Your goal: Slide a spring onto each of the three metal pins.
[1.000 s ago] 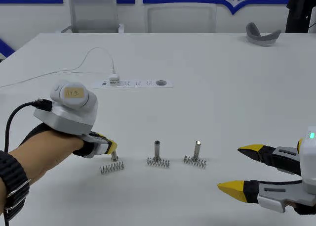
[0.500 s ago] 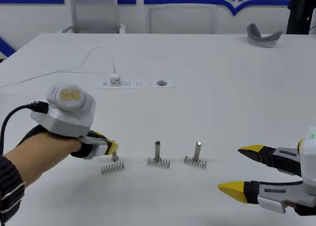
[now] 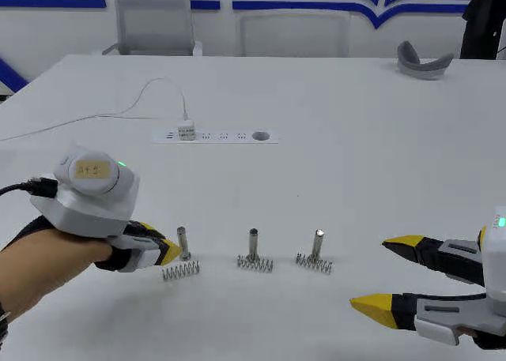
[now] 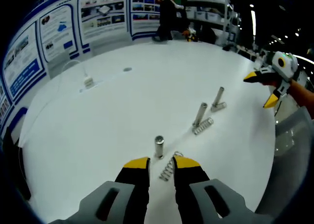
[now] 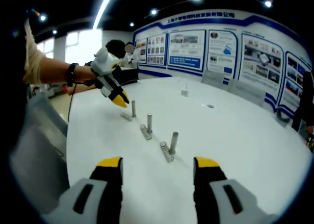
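Left gripper (image 3: 169, 253): jaws slightly apart, empty, tips just left of left pin (image 3: 182, 241). Right gripper (image 3: 370, 271): wide open, empty, near right. Springs (image 3: 180, 270) lie flat, one by each pin.

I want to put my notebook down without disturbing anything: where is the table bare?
Bare: the broad stretch between the power strip and the row of pins, running right toward the grey piece at the far edge. Crowded: along the pins, springs at their bases, with the left gripper beside the leftmost pin and the right gripper low at the right.
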Demonstrator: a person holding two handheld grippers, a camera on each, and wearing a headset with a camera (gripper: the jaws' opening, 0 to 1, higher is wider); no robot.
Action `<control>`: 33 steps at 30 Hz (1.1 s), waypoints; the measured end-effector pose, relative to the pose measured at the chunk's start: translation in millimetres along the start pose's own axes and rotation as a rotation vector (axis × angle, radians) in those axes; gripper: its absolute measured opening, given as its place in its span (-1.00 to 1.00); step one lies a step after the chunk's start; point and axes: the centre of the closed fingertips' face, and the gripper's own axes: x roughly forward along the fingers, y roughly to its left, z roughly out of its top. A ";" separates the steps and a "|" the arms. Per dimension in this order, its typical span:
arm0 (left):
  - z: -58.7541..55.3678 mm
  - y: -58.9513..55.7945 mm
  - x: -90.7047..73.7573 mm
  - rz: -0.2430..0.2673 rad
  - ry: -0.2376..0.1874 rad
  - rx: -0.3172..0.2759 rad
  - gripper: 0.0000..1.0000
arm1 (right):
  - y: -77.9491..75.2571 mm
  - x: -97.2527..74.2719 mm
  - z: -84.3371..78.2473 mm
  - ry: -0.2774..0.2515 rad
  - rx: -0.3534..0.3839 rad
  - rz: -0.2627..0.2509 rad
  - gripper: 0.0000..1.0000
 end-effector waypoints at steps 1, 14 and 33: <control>-2.1 -1.5 0.3 -0.009 0.002 0.006 -0.63 | 0.6 0.3 0.3 0.000 -0.001 0.001 0.19; -16.8 -4.9 9.0 -0.063 0.010 0.072 -0.63 | 2.5 0.3 0.2 0.004 0.001 0.000 0.19; -31.3 -9.4 17.8 -0.082 0.035 0.125 -0.75 | 3.5 1.6 -1.8 0.010 0.006 -0.003 0.19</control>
